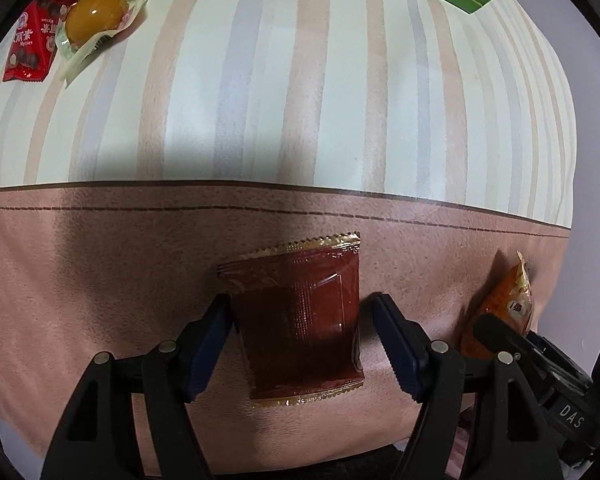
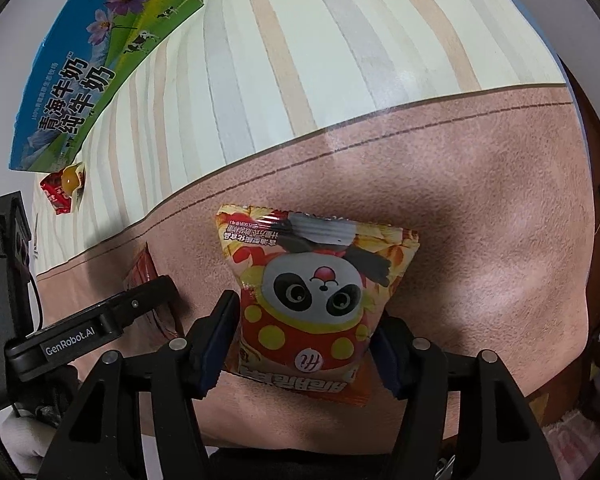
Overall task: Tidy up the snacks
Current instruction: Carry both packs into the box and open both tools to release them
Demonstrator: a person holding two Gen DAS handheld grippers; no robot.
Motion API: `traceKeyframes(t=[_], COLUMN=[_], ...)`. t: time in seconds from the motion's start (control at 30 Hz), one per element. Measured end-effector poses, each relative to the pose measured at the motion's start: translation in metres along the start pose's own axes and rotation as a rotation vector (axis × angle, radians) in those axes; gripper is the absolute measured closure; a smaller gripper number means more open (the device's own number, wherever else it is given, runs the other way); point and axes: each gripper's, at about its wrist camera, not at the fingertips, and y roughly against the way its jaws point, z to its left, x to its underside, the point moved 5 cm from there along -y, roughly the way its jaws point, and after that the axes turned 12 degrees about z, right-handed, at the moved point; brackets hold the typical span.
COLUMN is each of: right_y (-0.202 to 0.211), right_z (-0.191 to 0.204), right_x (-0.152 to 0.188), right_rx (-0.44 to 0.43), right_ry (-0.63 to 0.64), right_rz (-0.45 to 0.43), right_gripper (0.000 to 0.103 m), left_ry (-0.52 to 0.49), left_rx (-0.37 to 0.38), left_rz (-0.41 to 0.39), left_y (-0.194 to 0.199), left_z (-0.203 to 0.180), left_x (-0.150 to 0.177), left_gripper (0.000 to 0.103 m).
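A dark brown snack packet [image 1: 300, 312] lies flat on the pink band of the cloth [image 1: 100, 280]. My left gripper [image 1: 298, 304] straddles it, open, with a gap at the right pad. A puffy red-and-yellow panda snack bag [image 2: 316, 296] rests on the same pink band between the fingers of my right gripper [image 2: 308, 312], which stands open around it; its right pad is partly hidden by the bag's edge. The two grippers sit side by side: the panda bag [image 1: 500, 304] shows at the right of the left wrist view, and the brown packet [image 2: 140, 272] at the left of the right wrist view.
A blue-and-green milk carton [image 2: 80, 92] lies at the far side of the striped cloth [image 2: 300, 60]. Beside it are a red snack packet [image 1: 28, 40] and a wrapped yellow pastry [image 1: 96, 16]. The cloth's edge runs along the right [image 1: 572, 160].
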Motion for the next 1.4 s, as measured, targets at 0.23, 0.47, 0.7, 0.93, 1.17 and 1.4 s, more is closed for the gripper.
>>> traceKeyframes(t=[0.23, 0.47, 0.7, 0.93, 1.17, 1.4], right_y=[-0.002, 0.003, 0.038, 0.129, 0.199, 0.169], right_z=[-0.004, 0.005, 0.034, 0.099, 0.188, 0.223], right_x=[-0.004, -0.001, -0.012, -0.062, -0.157, -0.239], right_rx=[-0.021, 0.022, -0.046, -0.127, -0.064, 0.076], right_ry=[-0.028, 0.004, 0.069, 0.203, 0.360, 0.366], right_rz=[0.006, -0.036, -0.079, -0.211, -0.317, -0.244], right_gripper=[0.035, 0.049, 0.051, 0.051, 0.051, 0.051], left_ry=[-0.008, -0.032, -0.054, -0.082, -0.109, -0.099], left_rx=[-0.012, -0.074, -0.008, 0.091, 0.025, -0.068], left_rz=[0.009, -0.029, -0.117, -0.289, -0.400, -0.318], left_y=[0.000, 0.013, 0.068, 0.192, 0.287, 0.288], left_z=[0.036, 0.016, 0.005, 0.006, 0.010, 0.034], left_x=[-0.022, -0.016, -0.029, -0.068, -0.159, -0.253], left_gripper=[0.033, 0.048, 0.048, 0.048, 0.048, 0.048])
